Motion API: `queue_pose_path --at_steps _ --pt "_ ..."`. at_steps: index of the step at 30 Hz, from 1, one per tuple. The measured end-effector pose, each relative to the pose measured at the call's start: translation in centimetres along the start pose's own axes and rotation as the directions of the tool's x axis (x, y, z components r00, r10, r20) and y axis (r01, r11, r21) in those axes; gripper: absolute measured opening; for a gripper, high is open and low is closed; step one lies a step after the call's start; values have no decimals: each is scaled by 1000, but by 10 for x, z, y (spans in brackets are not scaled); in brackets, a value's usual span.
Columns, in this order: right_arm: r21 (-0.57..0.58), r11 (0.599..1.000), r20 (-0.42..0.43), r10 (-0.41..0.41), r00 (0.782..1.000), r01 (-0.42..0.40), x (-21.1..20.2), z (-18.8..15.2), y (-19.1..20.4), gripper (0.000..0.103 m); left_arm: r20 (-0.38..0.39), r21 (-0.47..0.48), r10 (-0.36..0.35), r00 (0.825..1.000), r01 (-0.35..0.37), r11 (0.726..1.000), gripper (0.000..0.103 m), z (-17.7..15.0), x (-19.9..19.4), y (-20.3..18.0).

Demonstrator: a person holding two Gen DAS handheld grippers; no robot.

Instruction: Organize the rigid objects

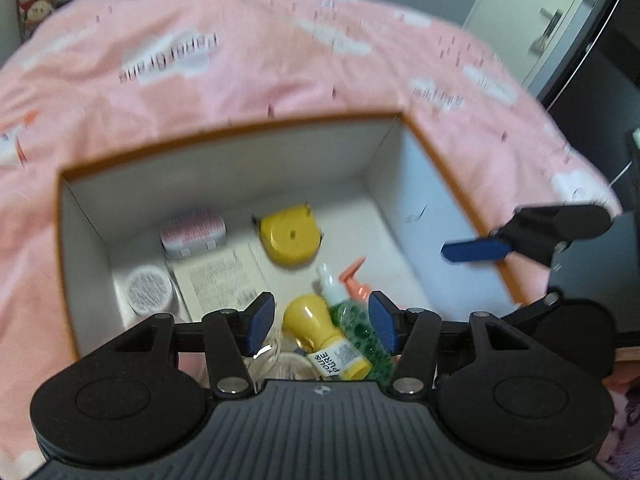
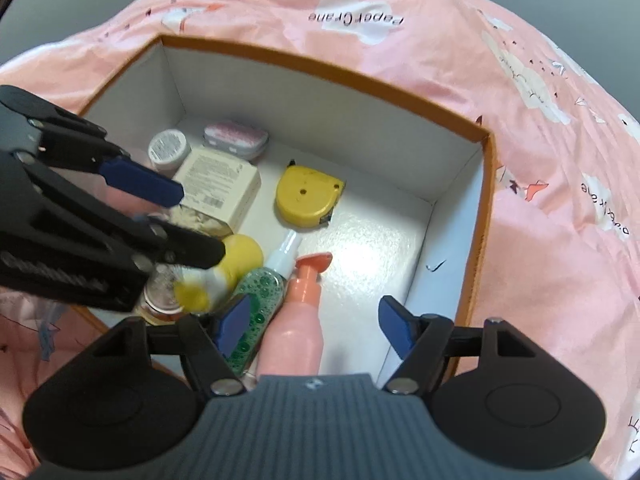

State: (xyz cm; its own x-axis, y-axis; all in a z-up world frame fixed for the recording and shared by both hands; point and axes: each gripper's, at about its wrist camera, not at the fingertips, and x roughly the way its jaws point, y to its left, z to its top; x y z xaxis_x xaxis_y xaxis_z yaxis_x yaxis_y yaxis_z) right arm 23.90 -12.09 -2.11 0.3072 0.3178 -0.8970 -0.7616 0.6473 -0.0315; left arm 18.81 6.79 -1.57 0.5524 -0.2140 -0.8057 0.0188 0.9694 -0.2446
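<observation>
Left tongs (image 1: 322, 322) stand open above the yellow bottle (image 1: 324, 336), gripping nothing. Right tongs (image 2: 316, 330) stand open over the pink pump bottle (image 2: 298, 320), not touching. Both bottles lie in the box (image 2: 320, 68).

Glass jar (image 2: 160, 300) under the left claw (image 2: 192, 224) mostly hidden. Pink bottle's (image 2: 298, 332) base cut off behind the right claw's (image 2: 316, 330) body. Bedspread print (image 1: 168, 60) beyond blurred.

We see a bed with a pink cloud-print cover (image 2: 540, 128) — one orange-rimmed open box (image 2: 320, 65) sits on it, probably flat.
</observation>
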Motion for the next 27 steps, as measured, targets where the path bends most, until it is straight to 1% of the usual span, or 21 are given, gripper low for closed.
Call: queue_pose_path --at_steps 3,5,8,10,12,13,15,16,17,18,19,20,21,22,23,24,25,26,27 --pt "17 1000 31 5 999 -6 -15 0 2 73 78 20 2 997 -3 1000 67 0 -24 -4" --pt "23 1000 51 -1 999 0 -25 -2 5 73 135 26 12 991 -16 1000 67 -2 -40 -7" --pt "52 999 90 -15 996 10 -43 -5 10 73 222 39 38 974 -48 998 67 -9 -62 -14" --pt "81 997 118 -27 993 17 -57 -7 13 74 276 46 68 959 -84 995 67 -15 -75 -19" --pt "124 992 159 -44 986 25 -72 -12 18 82 333 45 108 937 -130 990 68 -23 -89 -23" --pt "145 989 178 -56 982 30 -79 -14 19 83 365 43 129 922 -155 987 68 -28 -95 -25" --pt "185 982 225 -89 970 47 -94 -21 26 84 412 35 181 893 -214 976 72 -36 -103 -29" --pt "207 977 254 -105 961 52 -102 -25 30 85 430 30 205 879 -240 970 73 -40 -107 -30" --pt "232 971 291 -124 949 56 -109 -30 34 89 448 24 230 864 -269 963 73 -45 -111 -31" --pt "249 967 323 -136 936 55 -115 -35 38 90 465 19 258 847 -301 953 74 -51 -113 -33" --pt "264 963 347 -147 926 54 -119 -39 40 90 477 18 276 834 -323 946 74 -56 -115 -34" --pt "287 956 369 -166 915 57 -123 -43 44 90 486 15 288 825 -338 941 79 -62 -117 -35" --pt "309 949 386 -186 903 64 -125 -47 47 91 489 12 295 821 -344 939 86 -66 -117 -34" --pt "326 943 398 -206 894 72 -127 -50 51 91 487 3 304 819 -350 937 88 -71 -117 -34" --pt "346 935 408 -230 884 84 -128 -55 54 91 478 -12 315 820 -353 936 90 -76 -116 -33" --pt "367 925 414 -255 874 96 -128 -60 58 92 466 -28 323 824 -351 936 90 -81 -116 -31" --pt "381 919 416 -270 869 104 -127 -64 61 92 459 -41 321 828 -341 939 90 -85 -114 -30" --pt "391 914 413 -280 866 109 -126 -69 64 93 447 -56 315 837 -325 944 90 -91 -114 -27" --pt "396 912 406 -281 870 110 -123 -72 66 94 428 -75 310 849 -308 948 90 -95 -111 -25"
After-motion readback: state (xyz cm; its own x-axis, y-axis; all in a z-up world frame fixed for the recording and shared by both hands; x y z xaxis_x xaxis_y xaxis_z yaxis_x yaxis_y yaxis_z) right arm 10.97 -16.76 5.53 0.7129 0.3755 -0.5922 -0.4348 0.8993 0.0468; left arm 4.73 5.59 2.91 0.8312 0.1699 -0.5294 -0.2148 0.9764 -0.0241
